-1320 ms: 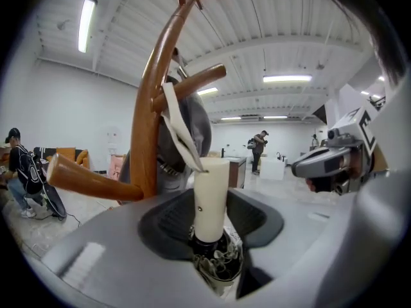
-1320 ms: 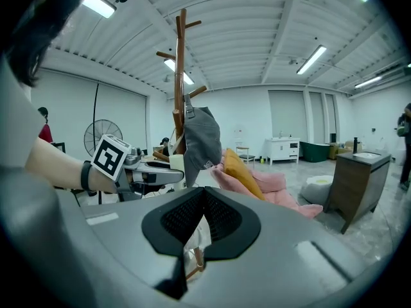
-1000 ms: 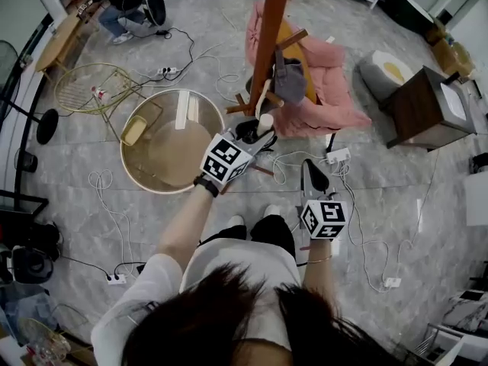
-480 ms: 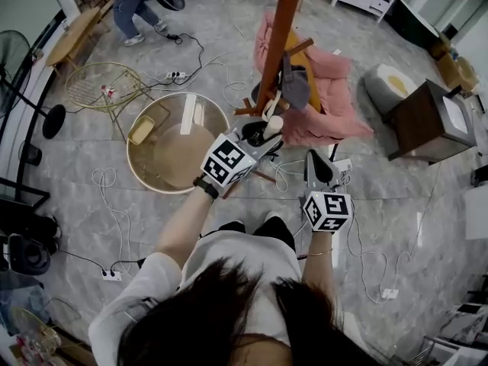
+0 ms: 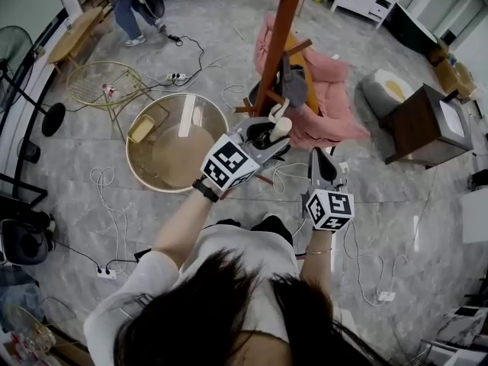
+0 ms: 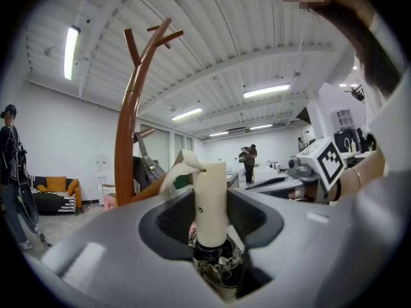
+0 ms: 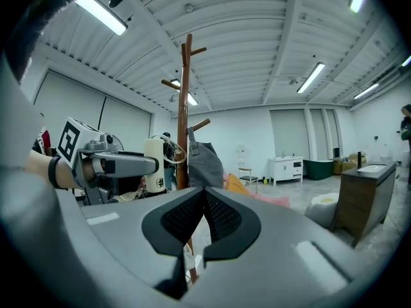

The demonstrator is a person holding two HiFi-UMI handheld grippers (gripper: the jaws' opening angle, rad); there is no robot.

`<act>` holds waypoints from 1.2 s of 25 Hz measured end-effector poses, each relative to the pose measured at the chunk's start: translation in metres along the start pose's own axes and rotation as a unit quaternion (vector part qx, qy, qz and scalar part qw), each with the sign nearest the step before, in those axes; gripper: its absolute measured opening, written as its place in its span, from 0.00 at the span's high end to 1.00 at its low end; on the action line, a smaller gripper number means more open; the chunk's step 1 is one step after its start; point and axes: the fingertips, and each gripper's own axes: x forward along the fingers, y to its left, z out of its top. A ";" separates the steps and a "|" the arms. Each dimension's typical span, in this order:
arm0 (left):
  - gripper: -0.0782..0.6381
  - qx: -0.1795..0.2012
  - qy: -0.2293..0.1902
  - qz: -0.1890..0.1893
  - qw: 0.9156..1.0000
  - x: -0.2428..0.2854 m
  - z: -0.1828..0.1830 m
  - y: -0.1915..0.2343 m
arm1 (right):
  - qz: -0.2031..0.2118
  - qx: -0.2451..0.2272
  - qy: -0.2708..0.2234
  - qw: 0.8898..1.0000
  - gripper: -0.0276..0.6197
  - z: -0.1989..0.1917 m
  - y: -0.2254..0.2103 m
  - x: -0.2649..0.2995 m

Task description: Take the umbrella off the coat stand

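Umbrella [image 6: 210, 197] stands clamped in the left claw [image 6: 214, 222].

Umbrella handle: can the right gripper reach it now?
Likely yes. The handle stands in the left gripper, just beside the right gripper, nothing between them. The right jaws are together, so they must open first.

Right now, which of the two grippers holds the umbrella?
The left gripper: its jaws clamp the umbrella's cream handle. The right gripper is shut on nothing, with its jaws meeting at the tips.
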 end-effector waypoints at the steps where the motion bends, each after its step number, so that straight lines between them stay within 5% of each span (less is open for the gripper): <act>1: 0.60 0.001 -0.003 -0.001 1.000 -0.002 0.003 -0.002 | -0.003 0.001 -0.002 1.000 0.95 0.001 -0.001 -0.003; 15: 0.60 -0.014 -0.024 0.003 1.000 -0.035 0.020 -0.030 | -0.032 0.015 -0.015 0.999 0.95 0.003 0.000 -0.031; 30: 0.60 -0.052 0.011 0.099 0.994 -0.096 -0.029 -0.001 | 0.027 0.008 0.014 0.999 0.95 -0.016 0.041 -0.006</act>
